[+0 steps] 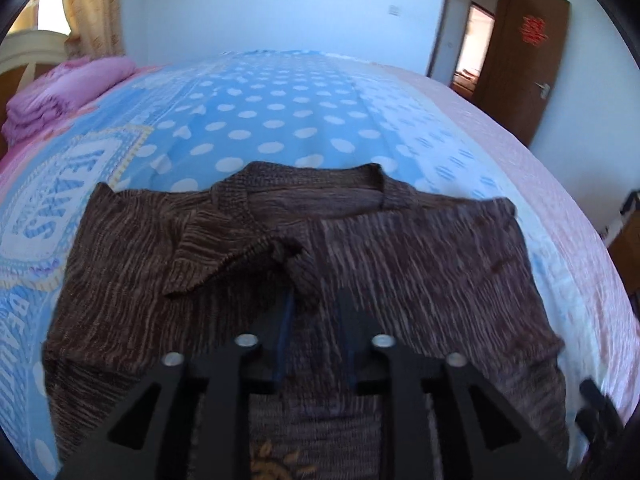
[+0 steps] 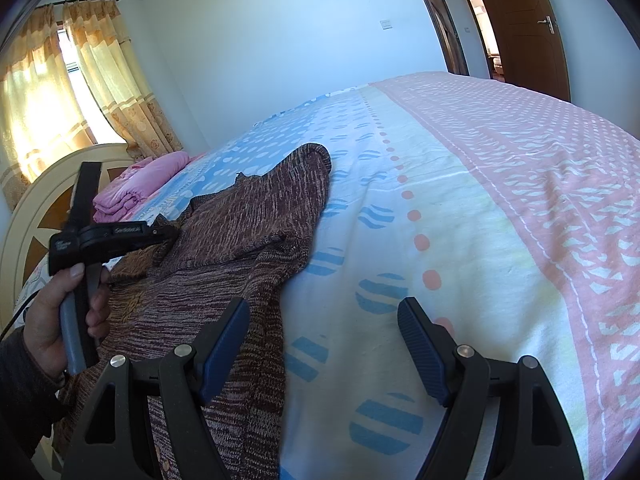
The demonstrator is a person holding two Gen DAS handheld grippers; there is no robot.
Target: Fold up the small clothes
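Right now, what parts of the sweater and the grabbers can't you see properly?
- Sweater hem: left wrist view, cut off by the bottom edge and covered by the left gripper.
- Yellow pattern on it: left wrist view, half hidden behind the gripper frame.
- Left gripper's grip: its fingertips blend into the dark, blurred knit, so a pinch is unclear.
- Sweater's left side: right wrist view, hidden behind the hand.

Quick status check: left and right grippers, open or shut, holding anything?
Left gripper: shut on a fold of the brown sweater.
Right gripper: open, empty, over the sweater's edge and bedsheet.
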